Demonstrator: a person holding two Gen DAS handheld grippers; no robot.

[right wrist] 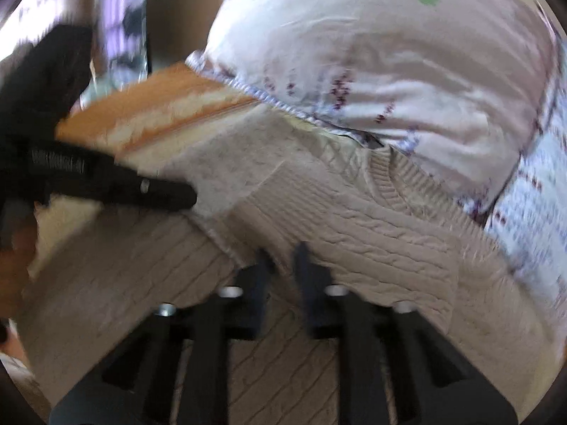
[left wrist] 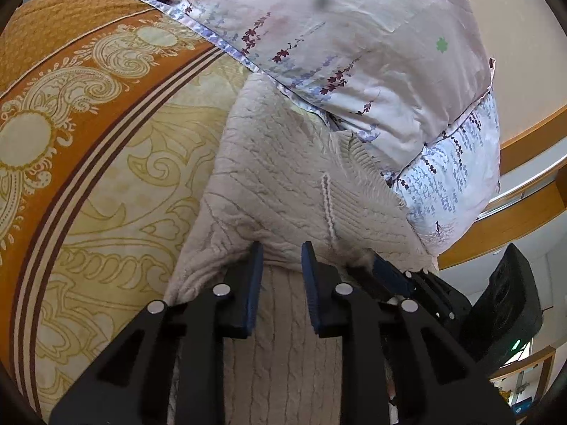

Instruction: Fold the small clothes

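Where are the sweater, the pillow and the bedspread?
sweater (left wrist: 283,184), left wrist view, on its cable-knit body.
pillow (left wrist: 354,35), left wrist view, on its flowered top.
bedspread (left wrist: 88,141), left wrist view, on a bare patterned part.

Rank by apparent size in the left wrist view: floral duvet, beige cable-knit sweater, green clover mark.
1. White floral duvet and beige cable-knit sweater look alike in area; the sweater lies nearer, so unranked.
2. Green clover mark, smallest.

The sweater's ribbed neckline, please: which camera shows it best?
The left wrist view: the sweater is sharp there, its ribbed neckline clear beside the pillow. The right wrist view shows the same neckline, but motion-blurred.
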